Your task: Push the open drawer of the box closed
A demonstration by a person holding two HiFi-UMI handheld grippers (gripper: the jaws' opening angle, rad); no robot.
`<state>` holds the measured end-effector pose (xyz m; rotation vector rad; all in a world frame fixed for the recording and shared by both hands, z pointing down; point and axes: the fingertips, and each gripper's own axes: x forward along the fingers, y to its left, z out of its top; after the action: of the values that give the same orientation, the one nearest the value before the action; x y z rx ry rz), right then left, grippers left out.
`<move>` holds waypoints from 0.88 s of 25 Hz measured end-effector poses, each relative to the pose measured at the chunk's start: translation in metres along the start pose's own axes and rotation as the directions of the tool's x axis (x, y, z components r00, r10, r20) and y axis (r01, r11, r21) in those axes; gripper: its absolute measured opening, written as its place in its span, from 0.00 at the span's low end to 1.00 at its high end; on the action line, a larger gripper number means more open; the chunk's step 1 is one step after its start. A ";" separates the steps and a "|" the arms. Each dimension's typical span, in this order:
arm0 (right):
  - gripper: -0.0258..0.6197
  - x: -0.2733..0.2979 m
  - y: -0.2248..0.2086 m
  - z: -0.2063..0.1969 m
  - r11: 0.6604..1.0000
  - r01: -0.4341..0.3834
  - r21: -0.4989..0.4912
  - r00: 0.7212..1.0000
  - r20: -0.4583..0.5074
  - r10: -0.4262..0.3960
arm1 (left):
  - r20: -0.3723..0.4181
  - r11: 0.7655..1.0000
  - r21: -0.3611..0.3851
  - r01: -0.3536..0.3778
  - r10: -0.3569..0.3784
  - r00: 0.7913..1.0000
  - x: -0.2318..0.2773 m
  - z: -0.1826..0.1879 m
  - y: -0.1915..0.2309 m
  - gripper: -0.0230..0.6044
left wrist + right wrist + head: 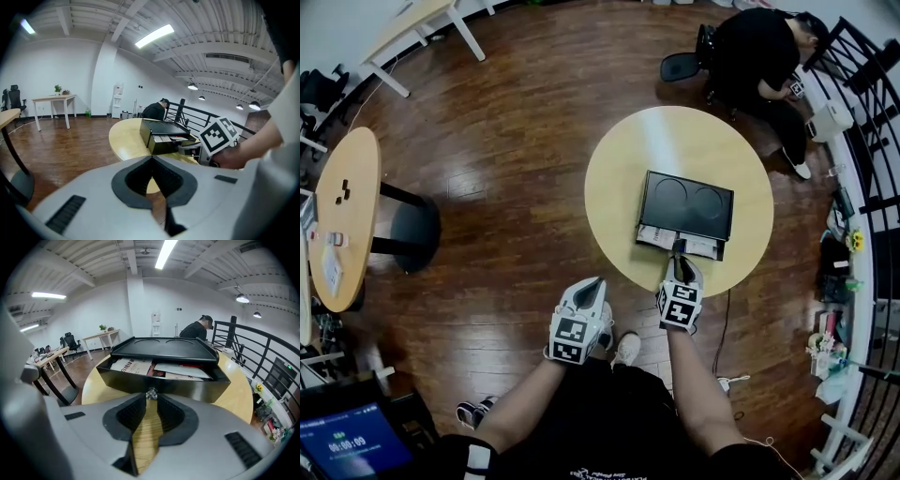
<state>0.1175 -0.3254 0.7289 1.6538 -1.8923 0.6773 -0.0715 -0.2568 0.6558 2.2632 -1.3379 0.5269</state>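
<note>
A black box [686, 202] sits on the round yellow table [628, 159], its drawer [680, 242] pulled out toward me with papers [140, 366] inside. My right gripper [679, 251] points at the drawer front [197, 387], and its tips [151, 399] close narrowly round the small metal knob [151, 393]. Off the table's near edge, my left gripper [593, 284] hangs over the floor with nothing in it. Its tips [152, 159] meet, and the box [161, 129] lies ahead to its right.
A person [759, 56] sits at the back right beside a black railing [862, 141]. An oval table [347, 206] stands at the left and a white table [422, 23] at the far back. My shoes [626, 349] are on the wooden floor below.
</note>
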 end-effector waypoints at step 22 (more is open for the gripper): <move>0.15 0.031 -0.021 0.032 0.997 0.050 -0.065 0.998 0.053 -0.046 | -0.008 1.000 -0.004 -0.031 0.031 0.999 -0.004 -0.006 0.014 0.04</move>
<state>0.1331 -0.3727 0.7269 1.6842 -1.8834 0.5525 -0.0859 -0.2566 0.6608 2.2380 -1.3706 0.5432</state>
